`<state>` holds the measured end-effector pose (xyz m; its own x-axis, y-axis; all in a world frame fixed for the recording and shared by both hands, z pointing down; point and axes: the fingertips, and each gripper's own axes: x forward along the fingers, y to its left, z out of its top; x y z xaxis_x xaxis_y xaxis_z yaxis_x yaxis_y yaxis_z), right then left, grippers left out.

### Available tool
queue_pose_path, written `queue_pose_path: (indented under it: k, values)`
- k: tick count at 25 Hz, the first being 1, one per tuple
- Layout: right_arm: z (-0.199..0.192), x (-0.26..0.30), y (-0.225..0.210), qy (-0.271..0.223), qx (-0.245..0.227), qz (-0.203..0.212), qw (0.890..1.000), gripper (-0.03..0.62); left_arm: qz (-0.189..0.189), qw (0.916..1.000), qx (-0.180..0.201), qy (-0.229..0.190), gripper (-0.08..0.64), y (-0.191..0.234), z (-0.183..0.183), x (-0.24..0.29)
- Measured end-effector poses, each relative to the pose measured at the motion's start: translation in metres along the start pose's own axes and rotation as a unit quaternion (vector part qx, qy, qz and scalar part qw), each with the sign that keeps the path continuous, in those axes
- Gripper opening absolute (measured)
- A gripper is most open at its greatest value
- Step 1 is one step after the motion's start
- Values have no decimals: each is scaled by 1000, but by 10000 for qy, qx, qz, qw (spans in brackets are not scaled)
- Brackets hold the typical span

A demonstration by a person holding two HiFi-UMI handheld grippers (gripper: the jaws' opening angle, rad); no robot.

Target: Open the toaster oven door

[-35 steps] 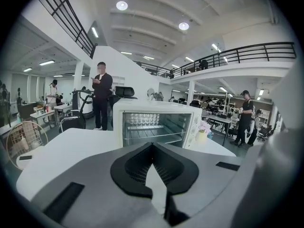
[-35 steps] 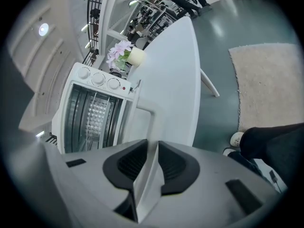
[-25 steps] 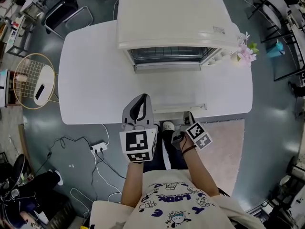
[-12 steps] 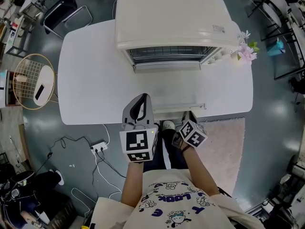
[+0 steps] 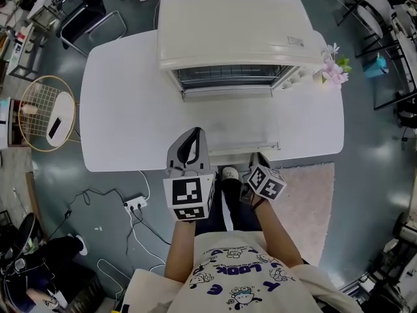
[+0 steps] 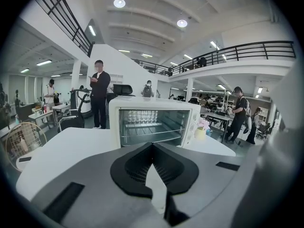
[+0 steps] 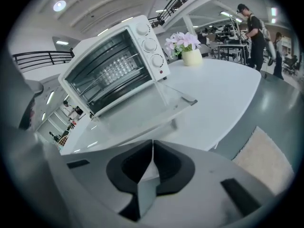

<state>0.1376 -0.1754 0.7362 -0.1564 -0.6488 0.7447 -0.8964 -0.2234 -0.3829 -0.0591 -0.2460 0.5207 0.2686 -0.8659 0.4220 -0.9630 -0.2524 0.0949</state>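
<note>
A white toaster oven (image 5: 234, 28) stands at the far side of the white table (image 5: 124, 109). Its glass door (image 5: 228, 119) lies folded down flat toward me, with the handle (image 5: 244, 149) near the table's front edge. The wire rack inside shows in the left gripper view, where the toaster oven (image 6: 152, 122) is straight ahead. My left gripper (image 5: 193, 133) is shut and empty over the front edge, left of the door. My right gripper (image 5: 256, 158) is shut on nothing, just off the table's front edge below the handle. In the right gripper view, the door (image 7: 142, 110) lies beyond the closed right gripper (image 7: 152, 141).
A small vase of pink flowers (image 5: 335, 70) stands right of the oven. On the floor are a round wire side table (image 5: 45, 109) at the left, a power strip with cables (image 5: 135, 202) and a pale rug (image 5: 306, 207). Several people stand in the background.
The right gripper's marker cube has rolled about its own axis and shifted slightly left. The left gripper, the oven and the lowered door have not moved.
</note>
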Motion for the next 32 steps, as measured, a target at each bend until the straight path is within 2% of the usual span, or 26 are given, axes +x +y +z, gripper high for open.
queue_pose_path:
  k: [5, 10, 16, 20, 27, 32]
  values:
    - [-1, -7, 3, -27, -92, 91, 9999, 5, 18, 10000, -12, -49, 5, 0, 3, -3]
    - [-4, -17, 7, -22, 25, 129, 9999, 5, 40, 10000, -47, -69, 5, 0, 4, -6]
    - [21, -35, 19, -373, -10, 273, 9989, 5, 48, 9999, -56, -150, 5, 0, 11, -12]
    - [46, -54, 33, -730, -302, 366, 9962, 5, 60, 9997, -71, -246, 5, 1, 19, -16]
    - [115, -84, 70, -1666, -1178, 604, 9771, 5, 125, 9986, -87, -499, 5, 4, 40, -26]
    - [159, -110, 94, -2215, -1442, 710, 9618, -5, 207, 9975, -83, -672, 5, 8, 57, -34]
